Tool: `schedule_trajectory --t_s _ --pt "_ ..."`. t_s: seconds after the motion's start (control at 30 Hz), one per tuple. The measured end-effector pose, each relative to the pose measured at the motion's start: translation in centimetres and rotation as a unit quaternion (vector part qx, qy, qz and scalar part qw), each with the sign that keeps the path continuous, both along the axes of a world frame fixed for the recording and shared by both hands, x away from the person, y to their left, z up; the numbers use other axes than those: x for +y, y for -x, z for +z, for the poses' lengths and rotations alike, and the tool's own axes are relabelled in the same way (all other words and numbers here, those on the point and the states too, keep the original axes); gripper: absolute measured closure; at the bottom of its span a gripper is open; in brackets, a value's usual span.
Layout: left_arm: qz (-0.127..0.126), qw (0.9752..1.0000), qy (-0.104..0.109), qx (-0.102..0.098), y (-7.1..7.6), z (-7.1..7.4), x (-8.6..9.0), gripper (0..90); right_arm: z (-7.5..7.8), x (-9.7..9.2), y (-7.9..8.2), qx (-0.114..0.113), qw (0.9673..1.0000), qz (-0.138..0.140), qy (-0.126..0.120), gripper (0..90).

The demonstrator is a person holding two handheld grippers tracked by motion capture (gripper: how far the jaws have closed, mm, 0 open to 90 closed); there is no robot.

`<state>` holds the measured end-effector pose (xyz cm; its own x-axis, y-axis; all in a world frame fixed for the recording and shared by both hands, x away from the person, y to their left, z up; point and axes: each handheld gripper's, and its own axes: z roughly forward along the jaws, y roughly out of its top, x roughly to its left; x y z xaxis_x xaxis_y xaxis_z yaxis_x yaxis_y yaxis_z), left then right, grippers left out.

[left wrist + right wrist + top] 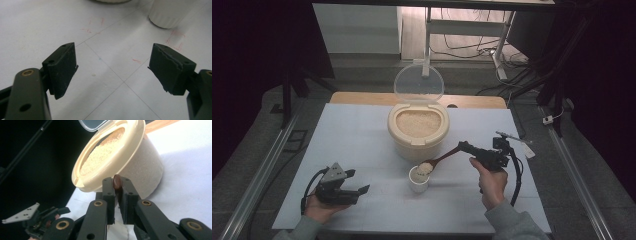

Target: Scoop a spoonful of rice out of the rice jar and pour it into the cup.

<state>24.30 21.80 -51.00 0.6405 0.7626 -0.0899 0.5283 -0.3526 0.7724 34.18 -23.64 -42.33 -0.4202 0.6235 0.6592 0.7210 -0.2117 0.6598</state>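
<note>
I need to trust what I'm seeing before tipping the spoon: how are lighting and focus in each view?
High view: dim, dark surround, the white cup soft but readable. Left gripper view: evenly lit, the table sharp. Right gripper view: the rice container brightly lit, black background at left, the spoon handle end slightly blurred.

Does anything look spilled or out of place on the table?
Only one small thing: a single pale grain lies loose on the white table between the left gripper's open jaws. The rubber pads look frayed at the edges.
</note>
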Motion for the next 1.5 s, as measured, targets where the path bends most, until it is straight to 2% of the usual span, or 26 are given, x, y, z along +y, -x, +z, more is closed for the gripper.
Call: schedule_trajectory --t_s 0.23,0.43,0.5,0.6,0.73,0.8,0.93,1.1,1.2,1.33,1.5 --pt "0.0 1.0 0.0 0.0 0.0 0.0 0.0 21.6 0.4 0.6 0.1 -0.011 0.9998 0.009 0.017 83.3" --pt "0.001 1.0 -0.001 0.0 0.0 0.0 0.0 21.6 1.1 1.2 0.7 -0.043 0.9981 0.021 0.038 83.2" --pt "0.0 1.0 -0.001 0.0 0.0 0.0 0.0 21.6 1.5 1.5 1.0 -0.06 0.9966 0.026 0.05 83.2" --pt "0.001 1.0 -0.002 -0.001 0.0 0.0 0.1 21.6 2.0 1.8 1.5 -0.093 0.9925 0.034 0.072 83.3" --pt "0.001 1.0 -0.001 0.0 0.0 0.0 0.0 21.6 2.5 2.2 2.1 -0.125 0.9869 0.043 0.092 83.3" --pt "0.001 1.0 -0.001 0.0 0.0 0.0 0.0 21.6 2.8 2.4 2.2 -0.135 0.9847 0.046 0.1 83.3" --pt "0.002 1.0 -0.001 -0.001 0.0 0.0 0.0 21.6 3.1 2.5 2.4 -0.147 0.9823 0.048 0.107 83.2" --pt "0.002 1.0 -0.001 0.0 0.0 0.0 0.0 21.6 2.9 2.2 2.4 -0.147 0.9829 0.048 0.1 83.2" --pt "0.002 1.0 -0.001 0.0 0.0 0.0 0.0 21.6 2.9 1.5 2.3 -0.142 0.9854 0.043 0.083 83.3" --pt "0.002 1.0 -0.002 0.002 -0.1 -0.1 0.0 21.6 2.8 0.0 2.1 -0.13 0.9893 0.037 0.055 83.2" --pt "0.003 1.0 -0.002 0.002 0.0 -0.1 0.1 21.6 3.3 -2.0 2.1 -0.127 0.9906 0.032 0.04 83.3"
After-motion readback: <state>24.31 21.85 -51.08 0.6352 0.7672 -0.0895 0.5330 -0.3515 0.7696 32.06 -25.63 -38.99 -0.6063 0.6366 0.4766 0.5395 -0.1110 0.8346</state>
